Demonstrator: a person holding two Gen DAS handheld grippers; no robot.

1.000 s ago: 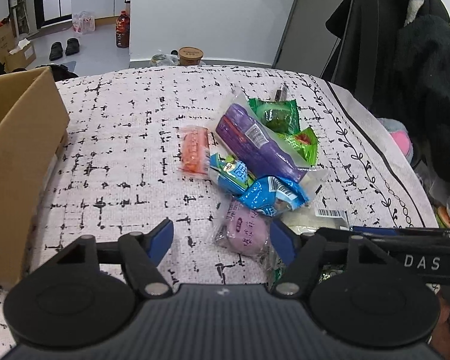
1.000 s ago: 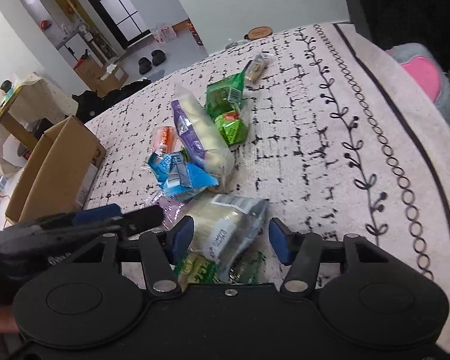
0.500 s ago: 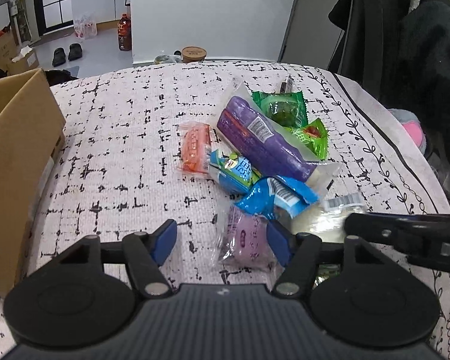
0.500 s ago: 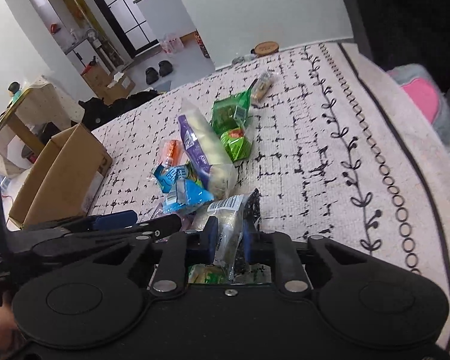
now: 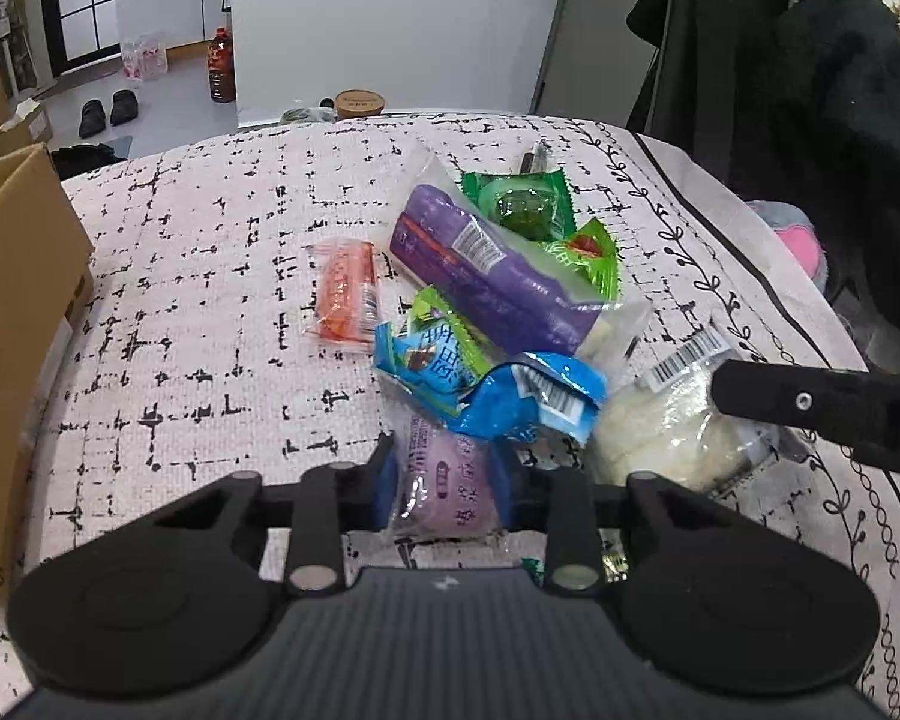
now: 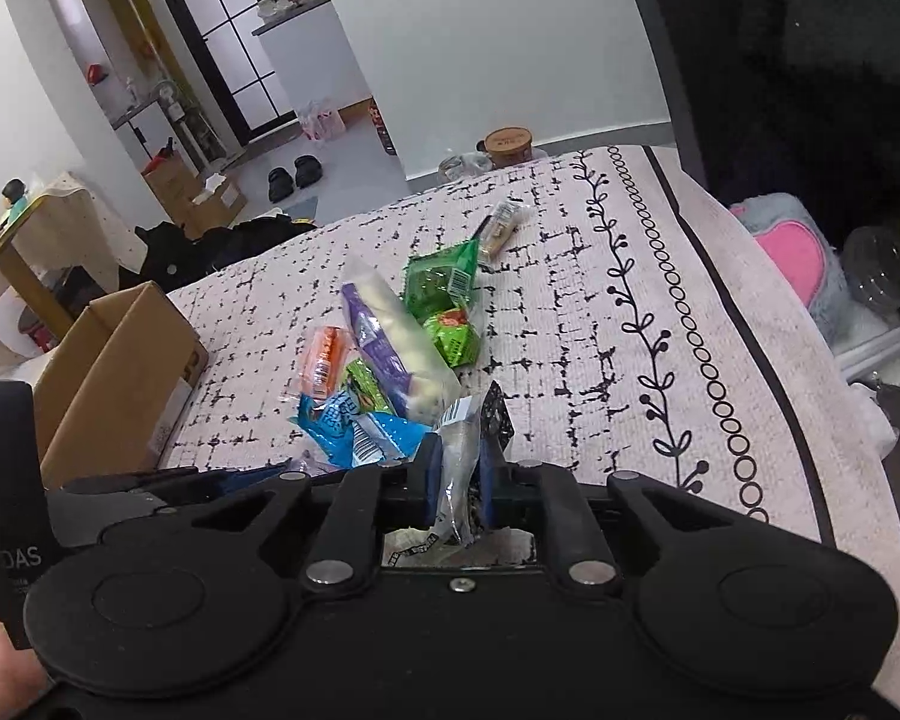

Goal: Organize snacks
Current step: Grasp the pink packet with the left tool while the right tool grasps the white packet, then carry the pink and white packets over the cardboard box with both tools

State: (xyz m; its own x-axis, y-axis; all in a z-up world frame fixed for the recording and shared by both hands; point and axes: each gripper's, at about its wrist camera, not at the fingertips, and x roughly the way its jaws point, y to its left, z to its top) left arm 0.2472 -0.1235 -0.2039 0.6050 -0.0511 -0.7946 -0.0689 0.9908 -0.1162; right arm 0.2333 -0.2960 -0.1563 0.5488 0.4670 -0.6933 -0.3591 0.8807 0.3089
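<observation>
Presently, from the left wrist view, the left tool (image 5: 444, 480) has just been closing, and its blue-padded fingers now press on either side of a small clear packet holding a pale purple round snack (image 5: 447, 492), which lies at the near edge of the heap on the surface covered by a pink cloth with black dashed checks (image 5: 198, 312). Just beyond it sit two blue crinkled wrappers (image 5: 510, 396), a long purple packet in clear film (image 5: 486, 276), an orange packet (image 5: 345, 291) a little apart to the left, and green wrappers (image 5: 525, 207) at the far end. A brown cardboard box (image 5: 18, 300) stands at the left edge. To the right, the black finger of the right tool (image 5: 810, 402) lies against a clear bag of pale white food with a barcode label (image 5: 666, 420). From the right wrist view, the right tool (image 6: 459, 480) is clenched tight on that clear bag (image 6: 459, 468), whose film is pinched upright between the blue pads. The heap of snacks (image 6: 390, 354) lies ahead, the cardboard box (image 6: 120, 372) to the left, and a slim tan-wrapped bar (image 6: 501, 225) apart at the far end.
</observation>
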